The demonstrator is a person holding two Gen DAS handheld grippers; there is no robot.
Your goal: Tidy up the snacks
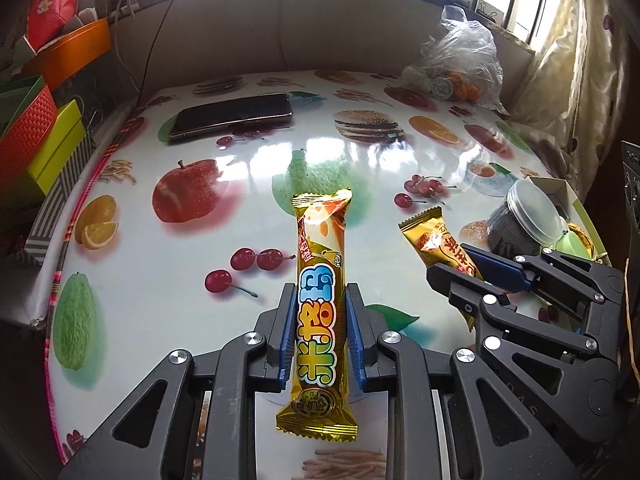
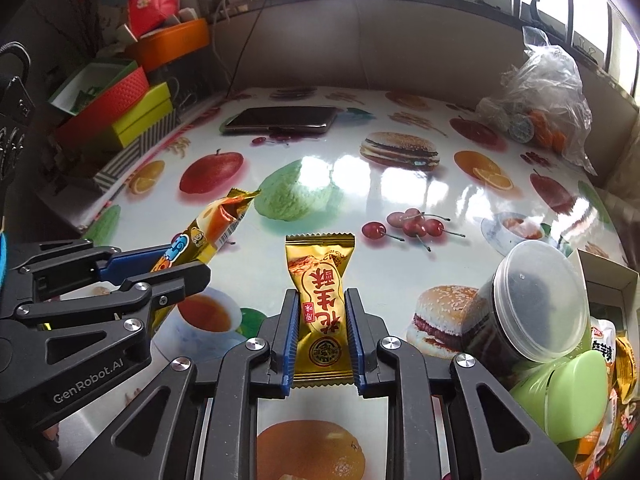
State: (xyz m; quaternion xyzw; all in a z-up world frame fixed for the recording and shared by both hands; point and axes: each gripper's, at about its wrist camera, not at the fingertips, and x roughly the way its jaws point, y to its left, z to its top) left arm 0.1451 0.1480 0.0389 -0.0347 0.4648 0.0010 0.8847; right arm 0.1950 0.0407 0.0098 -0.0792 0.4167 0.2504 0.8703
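The long snack bar (image 1: 320, 300) sits pinched between the blue pads of the left gripper (image 1: 320, 300), gripped near its middle with the crimped ends free above and below; it points toward 12 o'clock over the fruit-print table (image 1: 160, 300). The shorter gold peanut-crisp packet (image 2: 322, 312) is clamped the same way in the right gripper (image 2: 322, 312), fingers drawn in narrow on its lower half. Both packets appear clear of the tabletop.

The step in hand looks like carrying the two snacks to where the rest are kept, probably the box (image 2: 612, 280) at 3 o'clock of the right view, where other wrappers lie beside a green container (image 2: 568, 392). To do it well, keep the squeeze steady so the slick foil cannot slide, keep the two grippers apart, and clear the tilted lidded jar (image 2: 524, 304) leaning at the box's edge before lowering.

The box is cut off by the frame's edge, so its free room is hard to judge. What the plastic bag (image 1: 460, 64) at 1 o'clock holds is unclear, perhaps oranges.
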